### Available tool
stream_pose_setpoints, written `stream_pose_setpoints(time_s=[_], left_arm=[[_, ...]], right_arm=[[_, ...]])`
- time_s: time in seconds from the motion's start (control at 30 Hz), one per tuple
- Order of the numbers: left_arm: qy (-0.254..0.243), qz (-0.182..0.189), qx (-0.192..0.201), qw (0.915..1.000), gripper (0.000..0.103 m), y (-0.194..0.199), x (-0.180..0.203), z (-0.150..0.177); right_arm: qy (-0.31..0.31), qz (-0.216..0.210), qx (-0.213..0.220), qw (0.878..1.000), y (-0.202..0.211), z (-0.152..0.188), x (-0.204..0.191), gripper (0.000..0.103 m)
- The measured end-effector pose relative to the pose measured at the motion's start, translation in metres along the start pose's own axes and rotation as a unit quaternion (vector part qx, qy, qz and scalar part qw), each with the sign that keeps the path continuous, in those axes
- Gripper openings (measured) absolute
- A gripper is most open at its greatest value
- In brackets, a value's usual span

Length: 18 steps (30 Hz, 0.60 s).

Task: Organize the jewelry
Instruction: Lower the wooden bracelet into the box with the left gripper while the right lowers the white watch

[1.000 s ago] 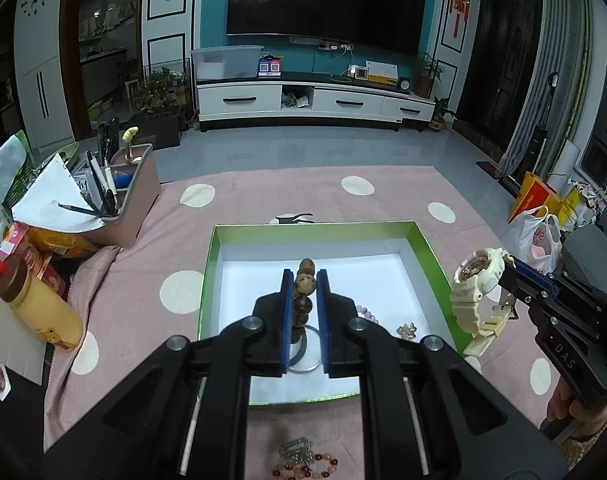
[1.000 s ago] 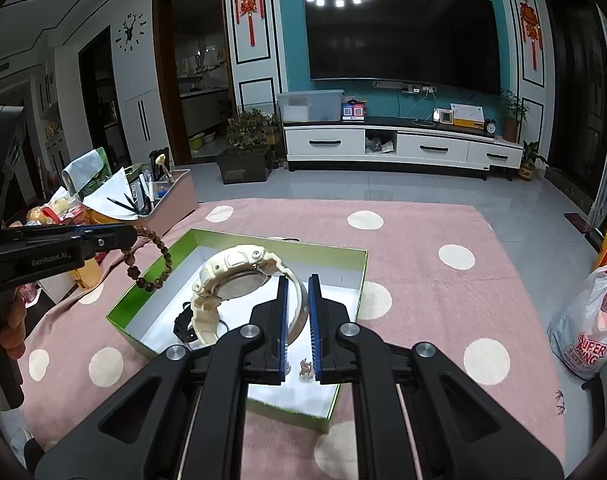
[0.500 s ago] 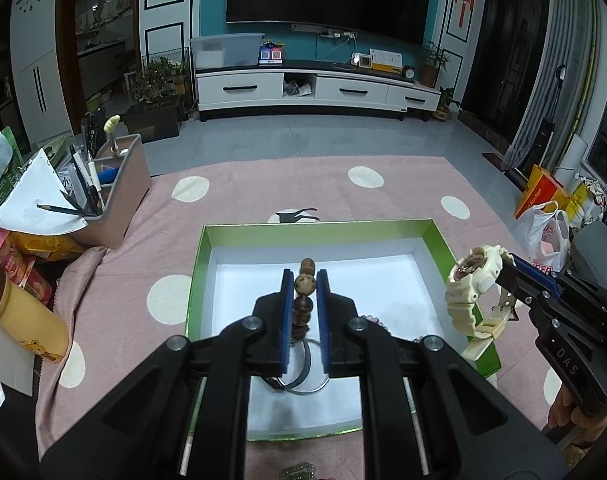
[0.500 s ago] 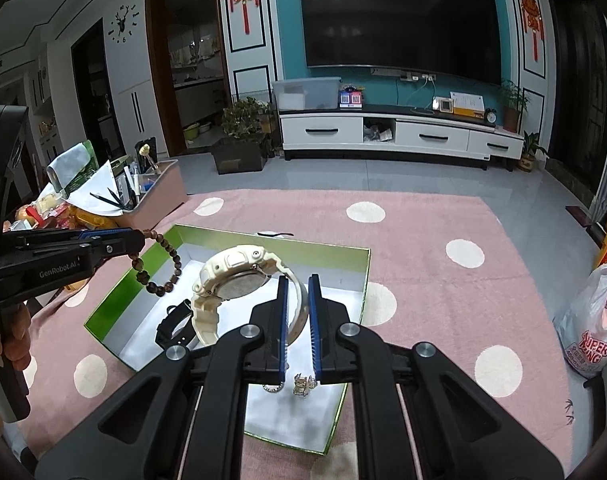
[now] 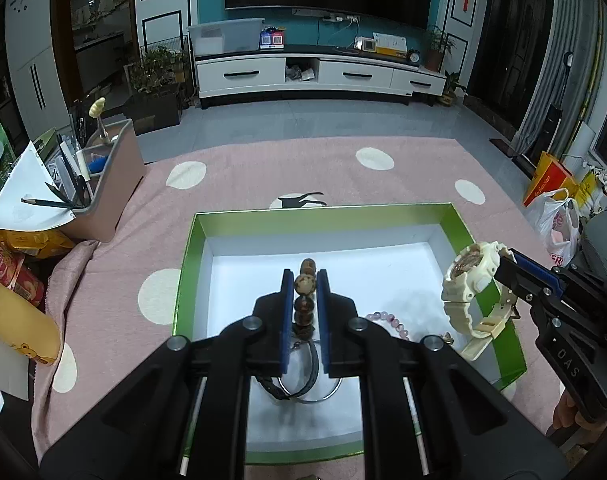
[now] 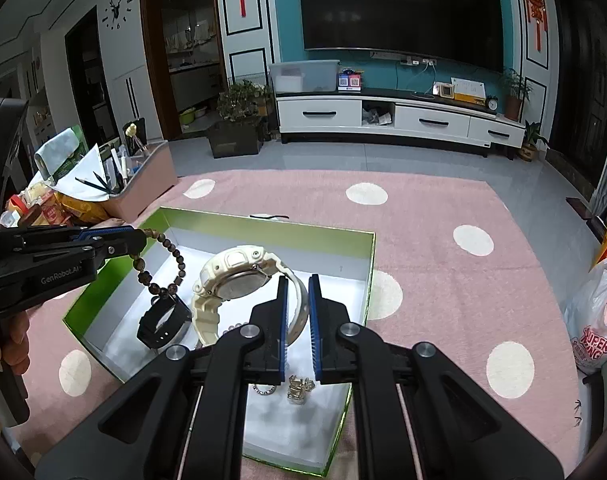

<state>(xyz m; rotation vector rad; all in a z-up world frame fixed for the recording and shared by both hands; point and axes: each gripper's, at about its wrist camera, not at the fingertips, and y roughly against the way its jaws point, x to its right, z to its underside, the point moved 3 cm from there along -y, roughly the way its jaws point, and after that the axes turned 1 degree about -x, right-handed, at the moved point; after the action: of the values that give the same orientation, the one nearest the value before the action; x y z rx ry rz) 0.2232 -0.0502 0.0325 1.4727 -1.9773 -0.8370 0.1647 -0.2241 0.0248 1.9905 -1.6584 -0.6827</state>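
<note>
Left wrist view: the black arms of the left gripper [image 5: 305, 280] hide the near part of the green box [image 5: 185, 280], so a dark band and a thin metal ring under the arms are seen only in part. The jaws of this gripper are narrow and clamp a wooden bead bracelet [image 5: 305, 292]; only some beads stand between the blue pads here. In the right wrist view the same bracelet [image 6: 159, 268] hangs as a loop from the left gripper [image 6: 141, 238], above the left part of the box [image 6: 367, 280]. A hand [image 6: 11, 344] under this gripper is cut off at the left edge.

The right gripper [image 6: 297, 312] holds the strap of a cream watch [image 6: 239, 276] in narrow jaws, and the watch is above the box interior. In the left wrist view the watch [image 5: 469, 284] is over the right wall of the box.

On the white floor of the box lie a black watch [image 6: 163, 324], a pale pink bead bracelet [image 5: 387, 322] that is partly covered, and small metal pieces [image 6: 299, 388] which are hard to identify. The box stands on a surface with a pink cloth with cream dots [image 6: 443, 272].
</note>
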Motion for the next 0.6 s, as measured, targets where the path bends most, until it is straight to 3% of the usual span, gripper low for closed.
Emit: stream_pose_setpoints(time_s=[0.6], left_arm=[[-0.006,-0.014,-0.026,0.9995,0.011,-0.028,-0.001,0.004]], right_arm=[[-0.002,0.002,-0.026,1.000,-0.026,0.002,0.000,0.009]])
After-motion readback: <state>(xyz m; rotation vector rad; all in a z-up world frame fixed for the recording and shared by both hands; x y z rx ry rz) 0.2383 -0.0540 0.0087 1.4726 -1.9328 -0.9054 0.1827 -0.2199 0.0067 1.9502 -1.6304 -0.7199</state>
